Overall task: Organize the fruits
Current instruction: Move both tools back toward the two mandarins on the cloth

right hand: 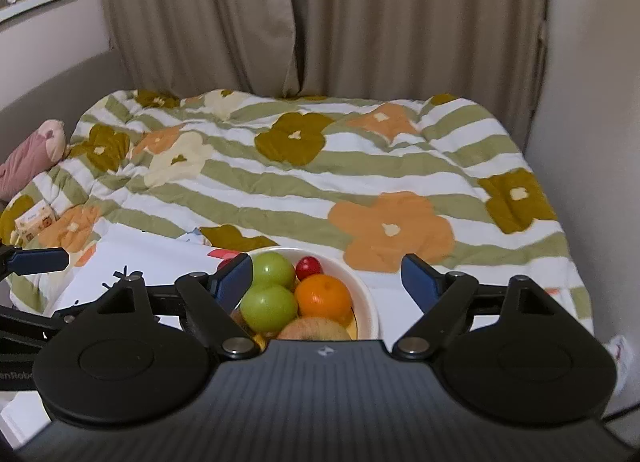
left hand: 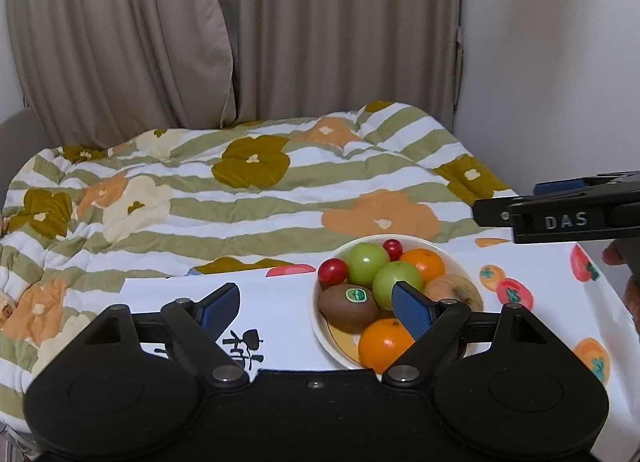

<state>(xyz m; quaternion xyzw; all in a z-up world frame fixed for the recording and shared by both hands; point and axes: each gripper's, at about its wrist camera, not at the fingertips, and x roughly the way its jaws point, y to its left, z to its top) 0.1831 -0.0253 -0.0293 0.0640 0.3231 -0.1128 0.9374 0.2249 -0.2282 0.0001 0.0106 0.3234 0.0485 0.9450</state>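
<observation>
The fruits [left hand: 384, 286] are piled together in the bowl [left hand: 320, 326] on the counter [left hand: 280, 302], apparently gathered for tidiness, while both grippers, left [left hand: 316, 308] and right [right hand: 326, 282], are held open and empty above it.

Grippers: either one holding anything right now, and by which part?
Nothing held. The left gripper and right gripper both stand open and empty above the bowl; all visible fruit lies in it.

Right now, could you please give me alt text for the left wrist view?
A white bowl holding a kiwi, oranges, green fruits and small red ones sits on a cloth; the open left gripper hovers empty before it.
</observation>
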